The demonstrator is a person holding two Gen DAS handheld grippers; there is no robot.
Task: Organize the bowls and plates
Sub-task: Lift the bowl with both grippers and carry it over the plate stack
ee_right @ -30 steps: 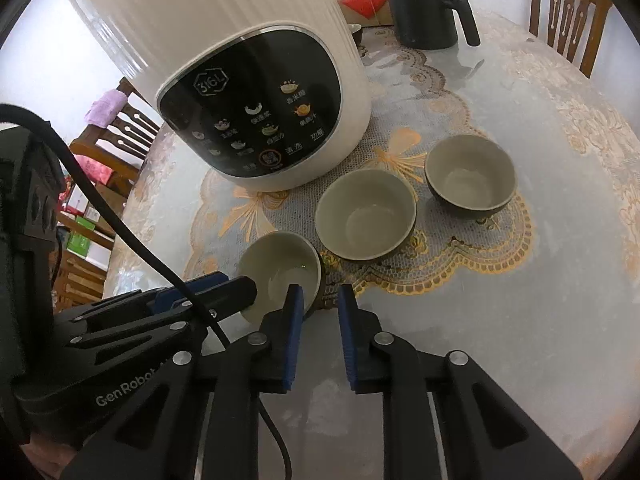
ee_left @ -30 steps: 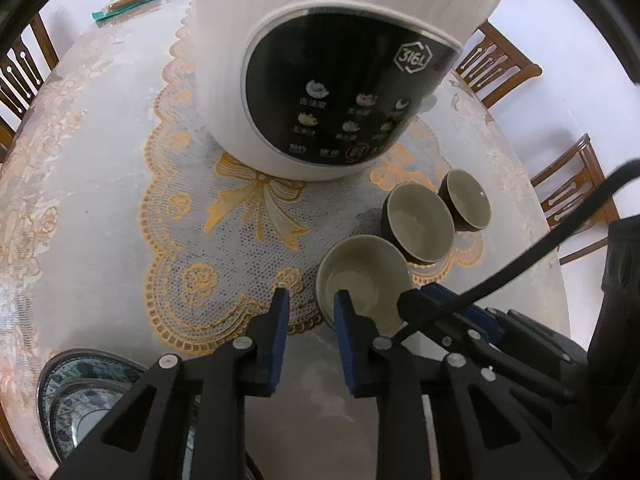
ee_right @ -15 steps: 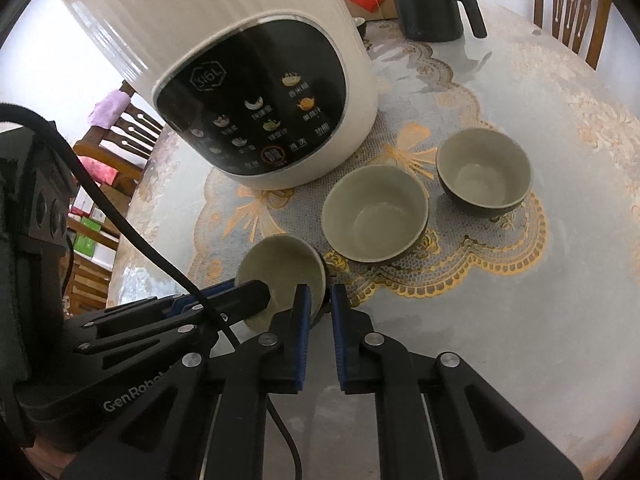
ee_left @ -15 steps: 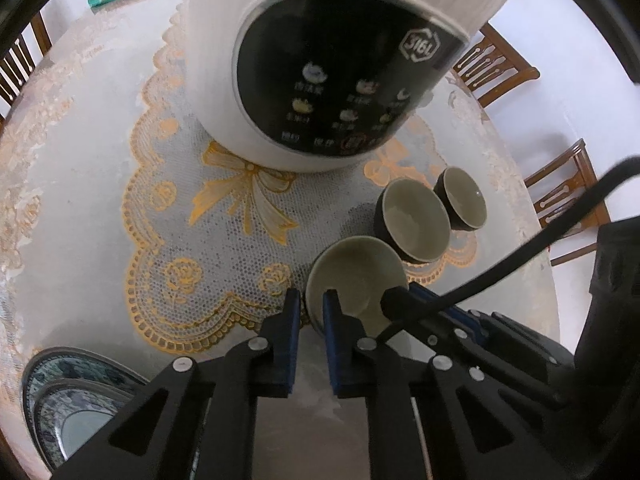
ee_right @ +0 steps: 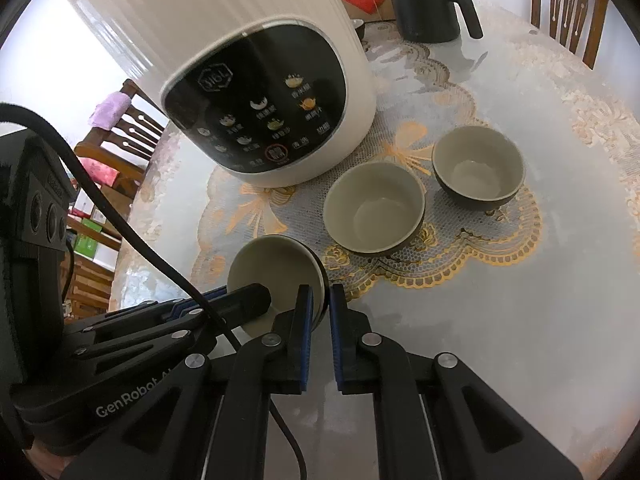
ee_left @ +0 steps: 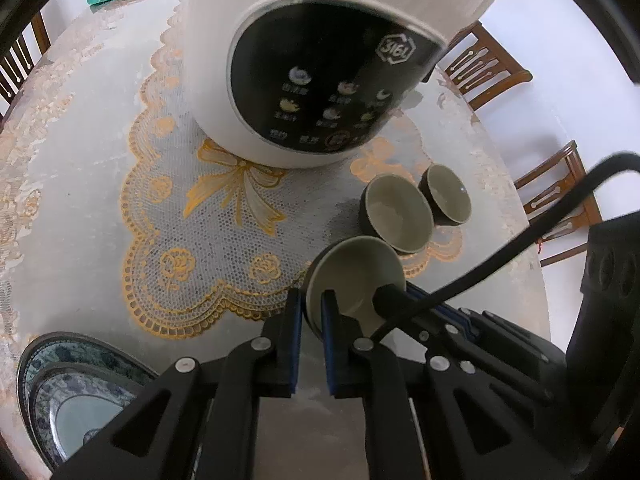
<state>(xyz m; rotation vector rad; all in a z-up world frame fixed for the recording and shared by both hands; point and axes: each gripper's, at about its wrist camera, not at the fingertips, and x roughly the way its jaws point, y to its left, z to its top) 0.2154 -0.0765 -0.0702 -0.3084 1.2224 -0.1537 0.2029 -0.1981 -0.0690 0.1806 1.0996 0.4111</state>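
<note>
Both grippers have hold of the same small bowl. The left gripper pinches the rim on its side, 1 blue pad inside and 1 outside, and the right gripper does the same on the opposite rim. The bowl sits tilted, its pale green inside turned toward the big white cooker, at the scalloped edge of the lace mat. Just past it stand 2 more bowls upright on the mat, the middle bowl and the far bowl, close together. A stack of blue patterned plates lies near the table's edge, beside the left gripper. A dark jug stands behind the cooker.
</note>
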